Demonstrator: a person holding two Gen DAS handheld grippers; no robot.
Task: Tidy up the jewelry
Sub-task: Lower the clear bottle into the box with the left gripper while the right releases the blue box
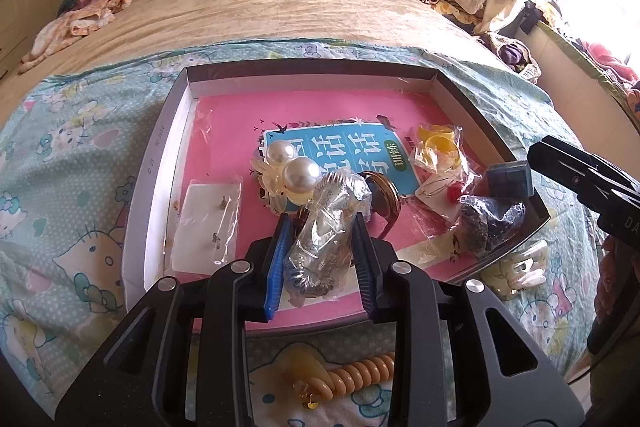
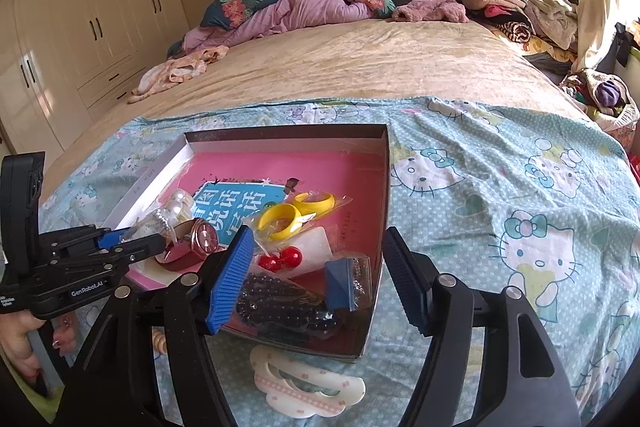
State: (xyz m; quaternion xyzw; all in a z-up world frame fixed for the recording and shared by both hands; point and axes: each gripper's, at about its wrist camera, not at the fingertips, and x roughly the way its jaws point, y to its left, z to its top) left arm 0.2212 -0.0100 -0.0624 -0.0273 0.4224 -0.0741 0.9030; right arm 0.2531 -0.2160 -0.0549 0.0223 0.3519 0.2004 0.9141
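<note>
Your left gripper (image 1: 320,247) was clamped on a clear plastic bag (image 1: 326,223) with some silvery chain-looking jewelry inside, jaws only a little apart with the bag squeezed between the blue pads, hanging over the near part of the shallow box (image 1: 160,163). In the right wrist view you could see your hand (image 2: 24,347) on its handle at the far left.

Your right gripper (image 2: 320,279) stood wide open with nothing pinched. Between its fingers, down in the box's near right corner, sat a bag of dark beads (image 2: 280,299) and a small blue box (image 2: 340,283), neither touched by the pads as far as I could tell.

The box sat on the cartoon-cat sheet (image 2: 520,211) at the foot of the bed and was lined with a pink book cover (image 1: 320,107). Inside it:
- two big pearls (image 1: 288,163) on a cream hair clip, just past the held bag
- a rose-gold watch (image 2: 200,239) beside them
- a packet of yellow rings (image 2: 296,215) toward the right
- red cherry-like beads (image 2: 280,259) on a white card
- a flat white packet (image 1: 208,223) by the left wall

Outside the box, a white-and-pink cloud-shaped clip (image 2: 308,387) lay on the sheet just in front of the near edge, and a tan coiled hair tie (image 1: 352,375) lay near it too.
</note>
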